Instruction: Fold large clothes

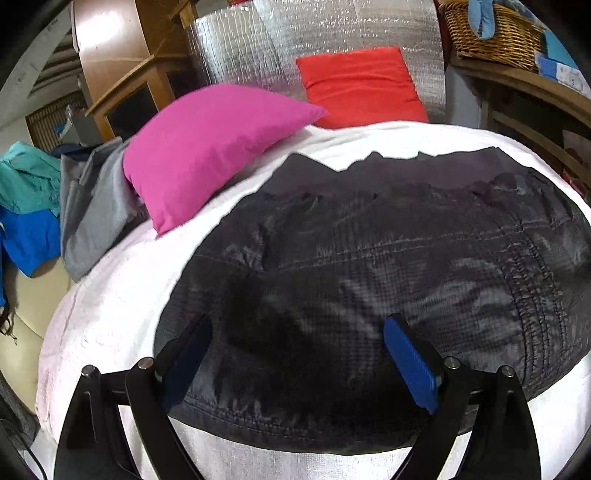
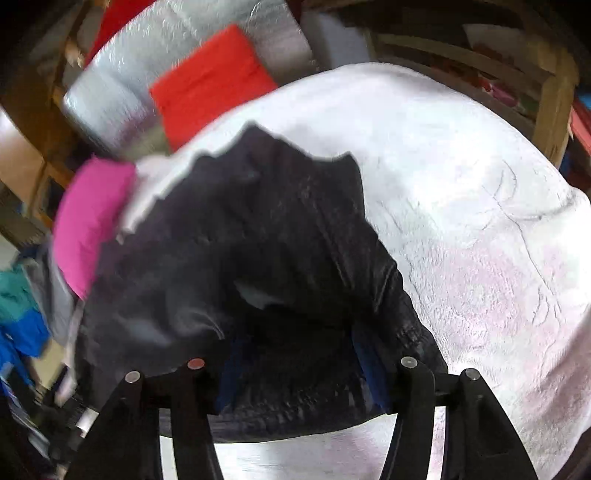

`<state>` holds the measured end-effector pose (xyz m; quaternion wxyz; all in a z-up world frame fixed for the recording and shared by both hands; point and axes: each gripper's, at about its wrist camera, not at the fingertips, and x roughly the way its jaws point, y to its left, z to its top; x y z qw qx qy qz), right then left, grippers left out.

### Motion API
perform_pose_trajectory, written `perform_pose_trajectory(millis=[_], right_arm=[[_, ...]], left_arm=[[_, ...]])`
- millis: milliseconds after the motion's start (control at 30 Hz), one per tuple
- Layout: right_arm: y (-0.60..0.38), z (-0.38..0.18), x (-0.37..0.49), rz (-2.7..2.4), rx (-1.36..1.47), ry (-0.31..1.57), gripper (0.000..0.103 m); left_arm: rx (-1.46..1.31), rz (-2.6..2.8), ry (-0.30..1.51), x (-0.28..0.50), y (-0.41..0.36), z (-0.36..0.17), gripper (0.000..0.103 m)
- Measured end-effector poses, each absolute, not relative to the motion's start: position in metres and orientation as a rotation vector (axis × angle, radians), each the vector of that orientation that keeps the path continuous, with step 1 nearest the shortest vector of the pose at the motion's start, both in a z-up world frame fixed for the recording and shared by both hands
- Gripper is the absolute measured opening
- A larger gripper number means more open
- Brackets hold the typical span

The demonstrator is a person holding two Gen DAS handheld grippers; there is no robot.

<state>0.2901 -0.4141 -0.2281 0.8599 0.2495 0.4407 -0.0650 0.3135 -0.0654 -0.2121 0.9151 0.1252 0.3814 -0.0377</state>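
A dark quilted jacket [image 1: 369, 280] lies spread on a white blanket [image 1: 110, 295]. My left gripper [image 1: 295, 354] hangs over the jacket's near hem, its blue-padded fingers [image 1: 410, 365] wide apart and holding nothing. In the right wrist view the same jacket [image 2: 229, 251] is bunched and lifted, with a fold draped between the fingers of my right gripper [image 2: 295, 365]. The right jaws stand fairly wide and their tips are hidden by the cloth, so I cannot tell whether they pinch it. The right view is blurred by motion.
A pink cushion [image 1: 207, 147] and a red cushion [image 1: 362, 88] lie at the blanket's far edge against silver foil padding [image 1: 295, 44]. Grey, teal and blue clothes [image 1: 44, 206] are piled at the left. A wicker basket [image 1: 491, 33] sits on wooden shelves at the right.
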Motion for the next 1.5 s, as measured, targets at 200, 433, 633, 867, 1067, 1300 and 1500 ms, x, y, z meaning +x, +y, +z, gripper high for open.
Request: perform_pose_trajectory(millis=[200, 433, 633, 867, 1067, 1300, 1500], right_arm=[[-0.44, -0.211, 0.272, -0.154, 0.649, 0.811, 0.061], [-0.486, -0.232, 0.27, -0.17, 0.841, 0.816, 0.073], [-0.471, -0.262, 0.294, -0.104, 0.875, 0.91, 0.07], [-0.441, -0.227, 0.288, -0.182, 0.644, 0.756, 0.031], [-0.443, -0.251, 0.308, -0.224, 0.67, 0.887, 0.047], [-0.45, -0.216, 0.272, -0.284, 0.698, 0.718, 0.062], [-0.428, -0.183, 0.244, -0.227, 0.667, 0.547, 0.069]], left_arm=[[0.174, -0.036, 0.765, 0.321, -0.028, -0.192, 0.095], [-0.095, 0.019, 0.866, 0.352, 0.069, -0.199, 0.095], [-0.307, -0.142, 0.995, 0.368, 0.088, -0.231, 0.094], [-0.282, -0.178, 0.991, 0.374, 0.066, -0.238, 0.064], [-0.291, -0.123, 1.044, 0.379, 0.065, -0.249, 0.076], [-0.202, -0.02, 0.945, 0.354, 0.063, -0.214, 0.076], [-0.125, 0.018, 0.776, 0.306, 0.049, -0.176, 0.078]])
